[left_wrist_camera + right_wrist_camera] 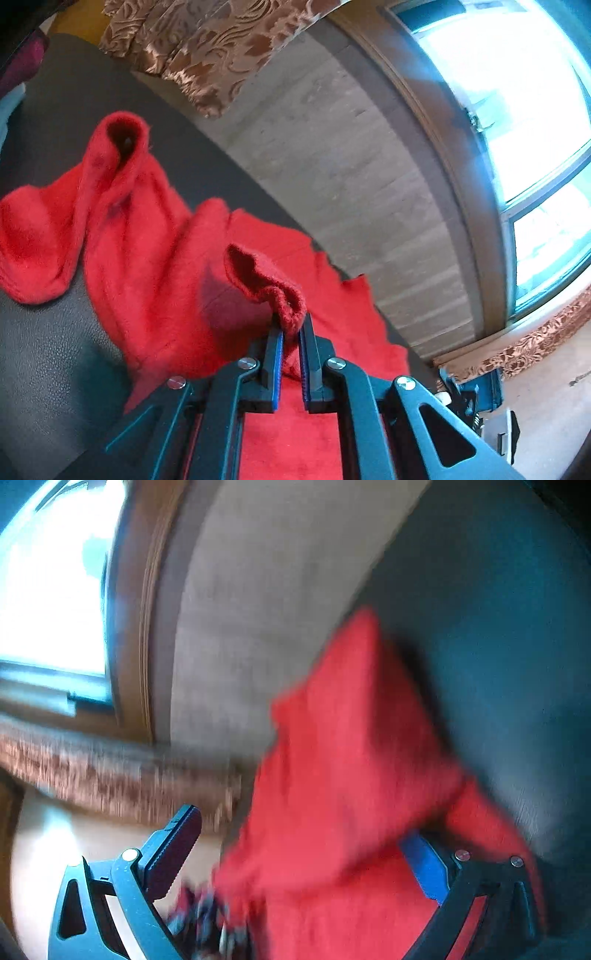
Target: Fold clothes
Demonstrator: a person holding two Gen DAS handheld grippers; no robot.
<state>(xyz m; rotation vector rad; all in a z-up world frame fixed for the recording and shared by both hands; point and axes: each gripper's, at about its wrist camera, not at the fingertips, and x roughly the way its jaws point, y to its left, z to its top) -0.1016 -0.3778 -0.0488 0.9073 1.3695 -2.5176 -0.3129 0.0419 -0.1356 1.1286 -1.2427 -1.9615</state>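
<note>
Red garment (147, 236) mid-fold, desk (48, 354)
Left tongs (291, 332) pinch its hem; right tongs (303, 853) gape wide, cloth could slip.

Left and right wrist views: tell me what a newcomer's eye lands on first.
The bright red garment dominates, sprawled across the dark table, with the left gripper shut on a bunched edge of it. In the blurred right wrist view the same red cloth fills the gap between the wide-open jaws of the right gripper. Behind glares a sunlit window.
</note>
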